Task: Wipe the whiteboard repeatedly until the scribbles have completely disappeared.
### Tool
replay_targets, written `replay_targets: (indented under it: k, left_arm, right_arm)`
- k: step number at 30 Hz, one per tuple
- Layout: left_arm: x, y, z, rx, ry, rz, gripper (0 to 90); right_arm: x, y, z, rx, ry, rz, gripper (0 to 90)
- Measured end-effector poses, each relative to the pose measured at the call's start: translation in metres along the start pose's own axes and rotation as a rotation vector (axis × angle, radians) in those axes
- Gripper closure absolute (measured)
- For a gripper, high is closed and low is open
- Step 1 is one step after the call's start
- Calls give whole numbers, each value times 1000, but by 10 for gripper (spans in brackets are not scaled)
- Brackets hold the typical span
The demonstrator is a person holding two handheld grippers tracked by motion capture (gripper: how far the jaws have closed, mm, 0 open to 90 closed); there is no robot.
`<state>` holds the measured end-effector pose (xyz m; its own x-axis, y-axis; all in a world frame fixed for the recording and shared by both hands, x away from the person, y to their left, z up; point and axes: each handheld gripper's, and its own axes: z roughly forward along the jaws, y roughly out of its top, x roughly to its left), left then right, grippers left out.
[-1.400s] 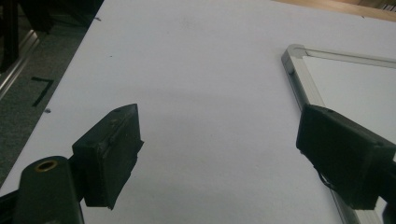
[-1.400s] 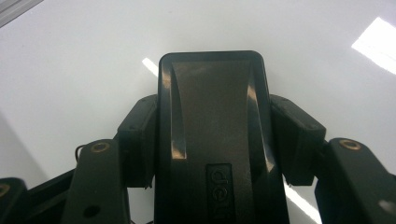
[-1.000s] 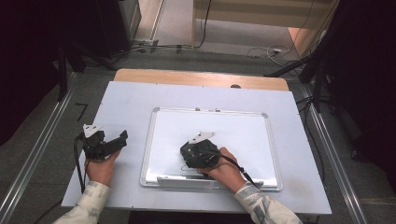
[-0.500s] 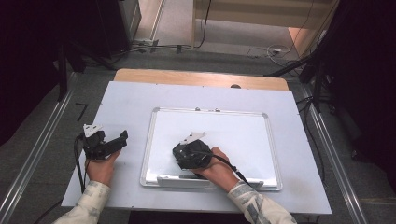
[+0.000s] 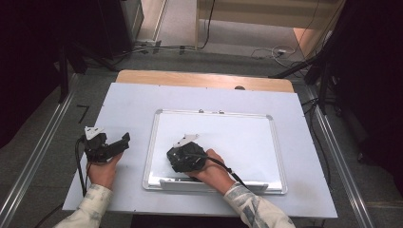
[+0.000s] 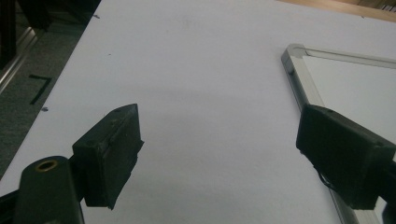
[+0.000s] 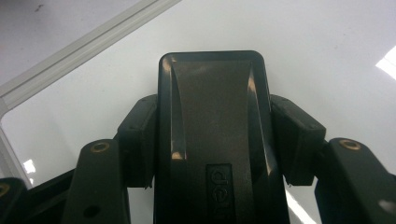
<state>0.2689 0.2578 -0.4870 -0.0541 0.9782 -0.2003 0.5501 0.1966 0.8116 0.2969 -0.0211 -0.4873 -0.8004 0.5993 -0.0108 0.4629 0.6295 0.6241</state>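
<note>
A black whiteboard eraser [image 7: 212, 126] lies flat on the whiteboard [image 5: 228, 137], pressed from both sides by the pads [image 7: 137, 140] of my right gripper [image 7: 212, 140], which is shut on it. In the high view my right gripper [image 5: 178, 157] is over the board's lower left part, near its left frame. My left gripper [image 5: 124, 141] rests on the white table sheet [image 5: 133, 104] just left of the board, jaws open. In the left gripper view its jaws [image 6: 224, 154] stand wide apart with bare sheet between them and the board's top left corner [image 6: 299, 74] ahead.
The board has a silver frame and a tray along its near edge [image 5: 209, 185]. A wooden strip [image 5: 204, 80] runs along the table's far edge. Metal rails [image 5: 38, 156] flank the table, and cables lie on the floor beyond.
My right gripper has slid left across the whiteboard with the eraser in it. The left gripper has stayed where it was.
</note>
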Motion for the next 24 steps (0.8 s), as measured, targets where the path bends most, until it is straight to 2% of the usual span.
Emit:
replay_targets:
  k: [11, 24]
  left_arm:
    - [0, 0, 0, -3, -2, -2, 148]
    - [4, -1, -2, 4, 7, -7, 148]
  right_arm:
    - [12, 9, 8, 6, 16, -26, 388]
    - [13, 6, 5, 2, 14, -52, 388]
